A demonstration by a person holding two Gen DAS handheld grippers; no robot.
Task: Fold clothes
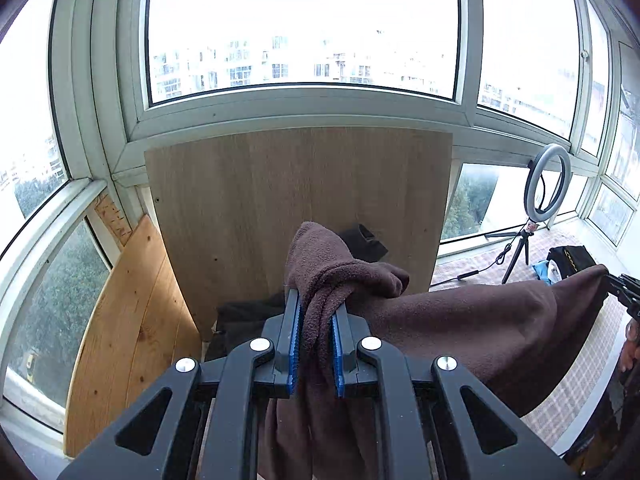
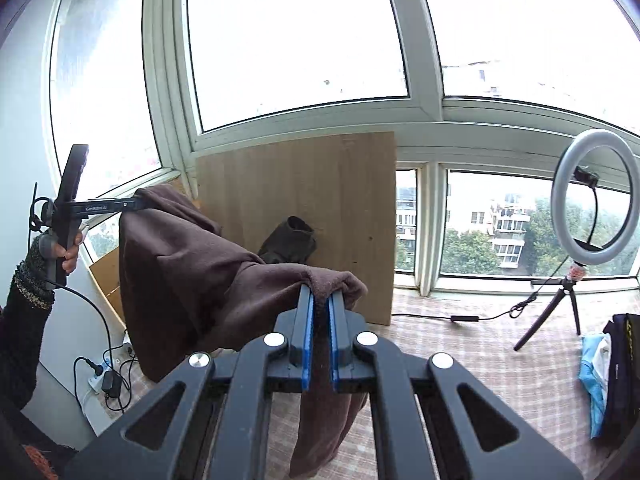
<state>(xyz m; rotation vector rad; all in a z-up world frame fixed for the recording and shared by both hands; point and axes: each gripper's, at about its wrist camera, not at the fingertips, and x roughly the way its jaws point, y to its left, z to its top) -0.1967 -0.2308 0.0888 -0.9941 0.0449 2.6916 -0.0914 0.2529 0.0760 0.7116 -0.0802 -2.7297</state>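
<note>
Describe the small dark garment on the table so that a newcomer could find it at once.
Start at the wooden table standing against the windows. Behind the brown fleece garment hanging stretched between both grippers, a small dark garment lies on the tabletop. Unlike the fleece, it is nearly black, crumpled and unheld.

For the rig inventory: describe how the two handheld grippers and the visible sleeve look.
Left gripper and right gripper: matte black linkage frames with silver round pivot screws and two black fingers faced with blue ribbed pads. Seen from the side, the left one has a black bar with small white lettering and a black cable. The sleeve is dark knit with a glittery gold-patterned cuff.
</note>
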